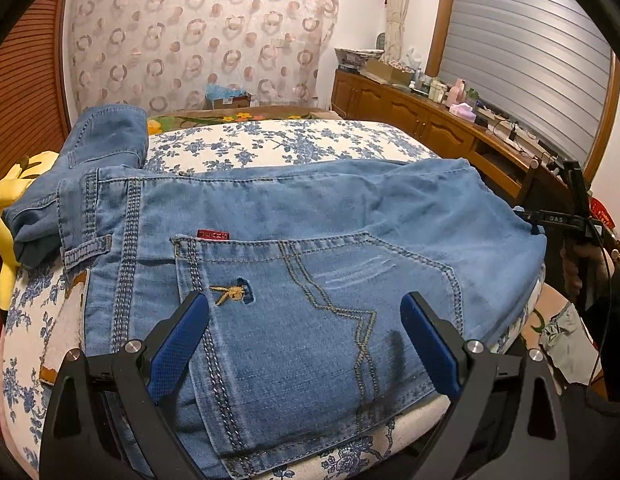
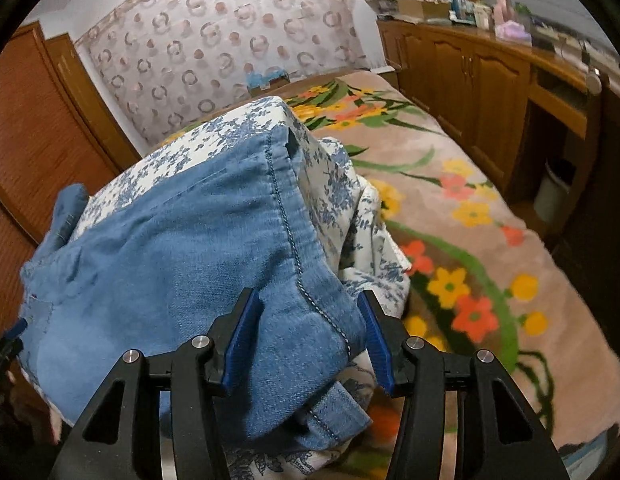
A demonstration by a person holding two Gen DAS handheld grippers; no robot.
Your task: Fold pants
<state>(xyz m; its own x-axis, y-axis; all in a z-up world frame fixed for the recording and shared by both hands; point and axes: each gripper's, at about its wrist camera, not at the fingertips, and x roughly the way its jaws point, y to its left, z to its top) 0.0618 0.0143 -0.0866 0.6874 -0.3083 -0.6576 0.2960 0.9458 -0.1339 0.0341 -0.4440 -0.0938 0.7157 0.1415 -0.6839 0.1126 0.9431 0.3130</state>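
While the jeans point(image 1: 294, 240) lie spread across a blue-floral quilt point(image 1: 270, 142), the left gripper point(image 1: 304, 340) sits over the back pocket point(image 1: 310, 328) w/ blue pads wide apart, holding nothing; denim lies between & under them. Right gripper point(image 2: 308, 340) is about half open, pads either side of the jeans' hem end point(image 2: 310, 344); can't tell if they pinch it. From the left wrist cam, that gripper shows at the jeans' far right edge. A yellow plush toy point(image 1: 10, 188) pokes out at far left, beside a bunched bit of denim. Quilt sits on a flowered blanket point(image 2: 470, 208) covering the bed. Behind: circle-pattern curtain point(image 1: 198, 36); at right, a wooden cabinet point(image 1: 410, 112) w/ cluttered top.
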